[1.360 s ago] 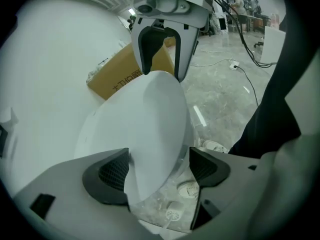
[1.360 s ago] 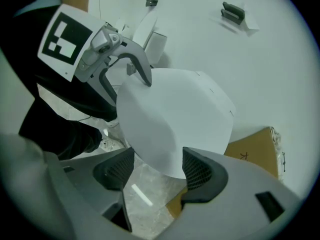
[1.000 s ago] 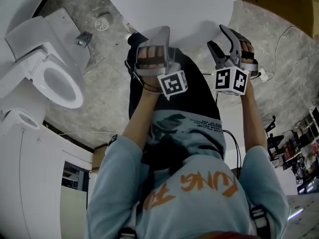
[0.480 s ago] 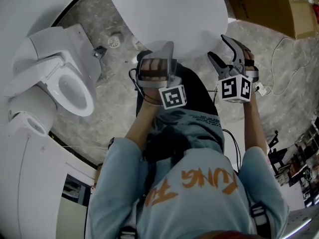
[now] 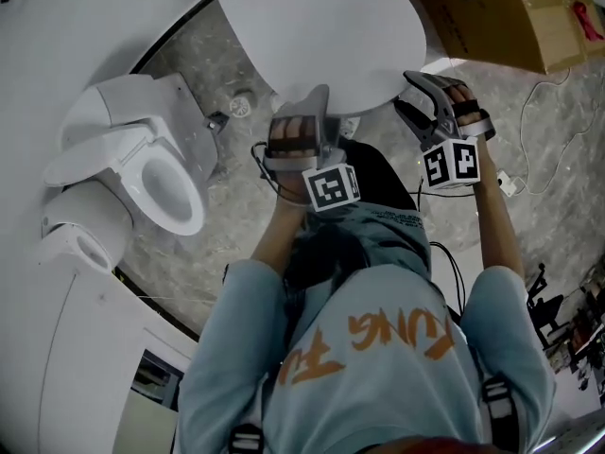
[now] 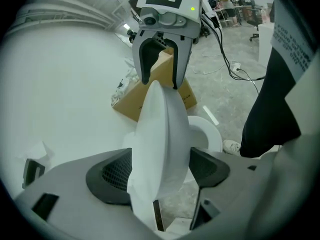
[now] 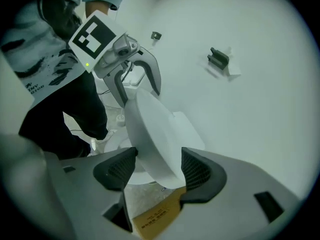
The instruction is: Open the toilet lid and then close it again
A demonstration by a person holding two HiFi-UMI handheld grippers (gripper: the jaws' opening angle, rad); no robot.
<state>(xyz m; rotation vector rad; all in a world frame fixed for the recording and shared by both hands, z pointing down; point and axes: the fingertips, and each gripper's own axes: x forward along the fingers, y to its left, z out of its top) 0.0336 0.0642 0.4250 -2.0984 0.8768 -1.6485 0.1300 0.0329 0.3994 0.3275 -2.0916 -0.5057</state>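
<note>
The white toilet lid [image 5: 321, 26] is lifted, its front edge toward me. My left gripper [image 5: 315, 100] is shut on that edge, and the rim fills the gap between its pads [image 6: 111, 171] in the left gripper view. My right gripper [image 5: 418, 88] holds the same edge further right. Its jaws have just been closing, with the lid's rim [image 7: 155, 139] between them and both pads against it. Each gripper view shows the other gripper clamped on the rim: the right gripper [image 6: 160, 59] and the left gripper [image 7: 137, 79]. Part of the bowl's seat [image 6: 207, 134] shows below the lid.
A second white toilet [image 5: 161, 187] with its seat showing stands at the left on the grey stone floor. A brown cardboard box [image 5: 510, 17] lies at the upper right, with a white cable [image 5: 544, 93] beside it. My legs in dark trousers [image 6: 275, 99] stand close to the bowl.
Both grippers have risen with the lid's front edge held between their jaws, and the lid stands steeper. The other toilet and the box have come further into the head view.
</note>
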